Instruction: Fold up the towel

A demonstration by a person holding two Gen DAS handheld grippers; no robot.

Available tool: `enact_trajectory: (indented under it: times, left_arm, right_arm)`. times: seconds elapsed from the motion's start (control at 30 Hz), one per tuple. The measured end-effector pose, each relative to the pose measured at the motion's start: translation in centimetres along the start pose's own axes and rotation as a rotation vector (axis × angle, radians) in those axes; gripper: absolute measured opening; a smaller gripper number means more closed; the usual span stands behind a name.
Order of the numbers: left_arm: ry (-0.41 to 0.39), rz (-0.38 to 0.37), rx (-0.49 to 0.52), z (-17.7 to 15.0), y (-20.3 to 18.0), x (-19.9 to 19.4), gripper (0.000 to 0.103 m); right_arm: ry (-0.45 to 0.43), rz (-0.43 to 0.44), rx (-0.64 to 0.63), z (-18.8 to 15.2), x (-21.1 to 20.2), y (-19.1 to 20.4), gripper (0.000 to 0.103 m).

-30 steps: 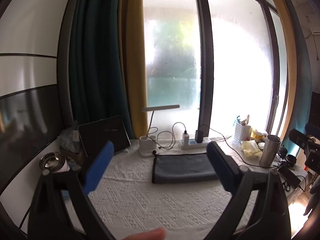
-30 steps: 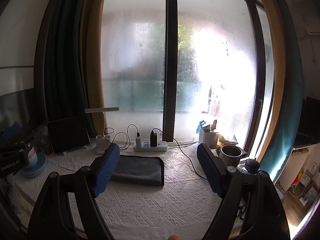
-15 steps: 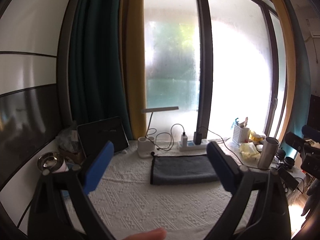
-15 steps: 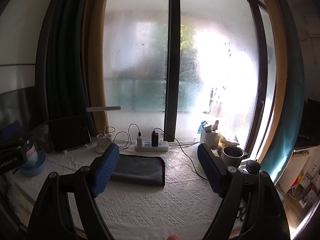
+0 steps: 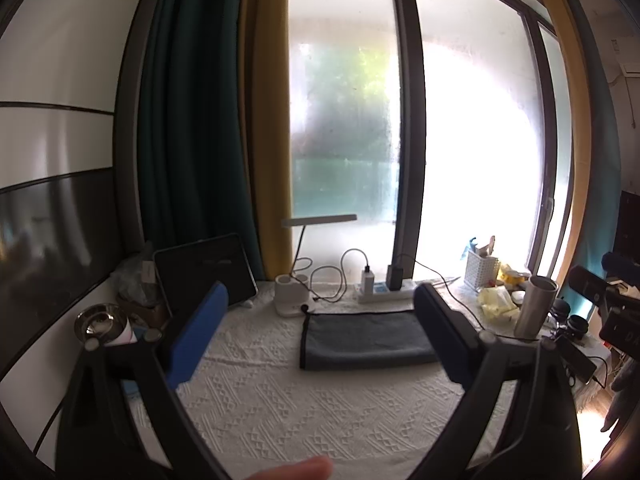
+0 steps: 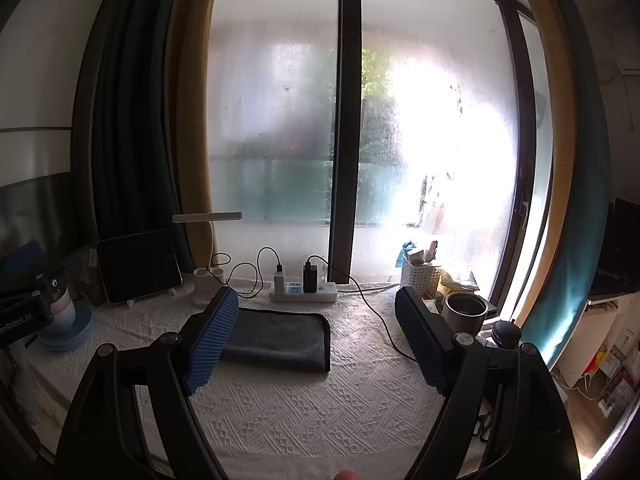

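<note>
Dark grey towel [image 6: 276, 340] with black edging on a white tablecloth [image 6: 320, 412] woven in diamond patterns; behind the towel, a white power strip [image 6: 304, 292]; blue ribbed gripper pads [image 6: 212, 344]

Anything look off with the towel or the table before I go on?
Nothing stands out. The grey towel lies flat and already folded on the white tablecloth, edges fairly square. Both the left gripper and right gripper are open, holding nothing.

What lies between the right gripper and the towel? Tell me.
Only bare white tablecloth separates the open right gripper from the towel, shown in the right wrist view.
</note>
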State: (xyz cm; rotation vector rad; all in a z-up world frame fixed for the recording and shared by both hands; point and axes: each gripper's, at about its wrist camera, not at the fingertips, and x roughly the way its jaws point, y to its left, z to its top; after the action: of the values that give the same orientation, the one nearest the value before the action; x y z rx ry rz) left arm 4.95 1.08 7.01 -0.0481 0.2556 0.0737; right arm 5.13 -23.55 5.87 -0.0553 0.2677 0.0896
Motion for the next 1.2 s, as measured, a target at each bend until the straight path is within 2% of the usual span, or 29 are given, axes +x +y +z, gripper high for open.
enact_trajectory:
  times: [1.2]
  left_arm:
    - [0.005, 0.003, -0.001, -0.13, 0.06, 0.09, 0.095]
  right_arm:
    - [0.009, 0.011, -0.004, -0.11, 0.07, 0.25, 0.083]
